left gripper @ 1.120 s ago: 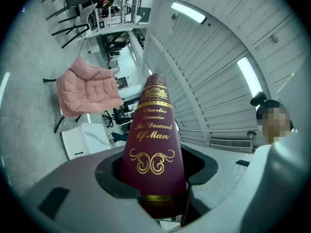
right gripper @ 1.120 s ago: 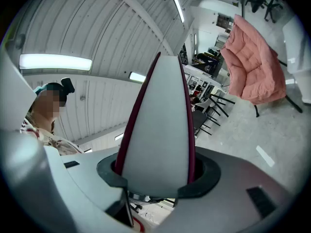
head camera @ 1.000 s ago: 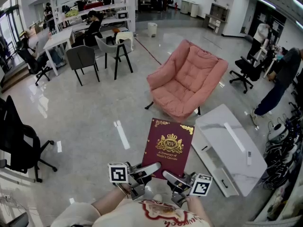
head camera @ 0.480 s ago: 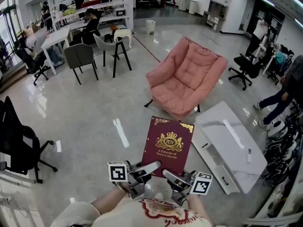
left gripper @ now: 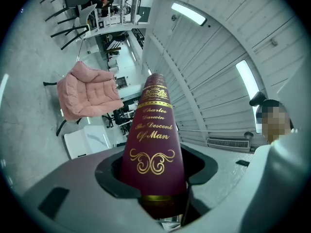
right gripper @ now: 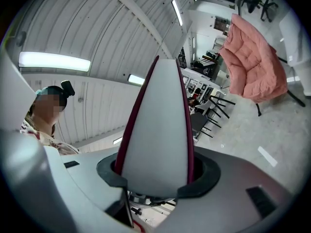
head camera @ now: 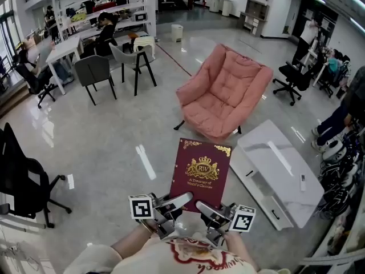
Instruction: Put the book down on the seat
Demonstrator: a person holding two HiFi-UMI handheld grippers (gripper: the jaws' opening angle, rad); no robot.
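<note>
Red book (head camera: 201, 173) sticks out straight ahead, its near end squeezed by the left fingers (head camera: 178, 201) and right fingers (head camera: 208, 212); the pink seat (head camera: 222, 99) lies beyond it.

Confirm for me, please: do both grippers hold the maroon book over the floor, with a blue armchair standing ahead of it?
Not quite: the armchair is pink, not blue, as the head view shows. The left gripper and right gripper do hold the maroon book over the floor.

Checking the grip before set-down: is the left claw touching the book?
Touching. The left gripper view shows the left claw clamped on the book, both sides pressing its maroon spine.
</note>
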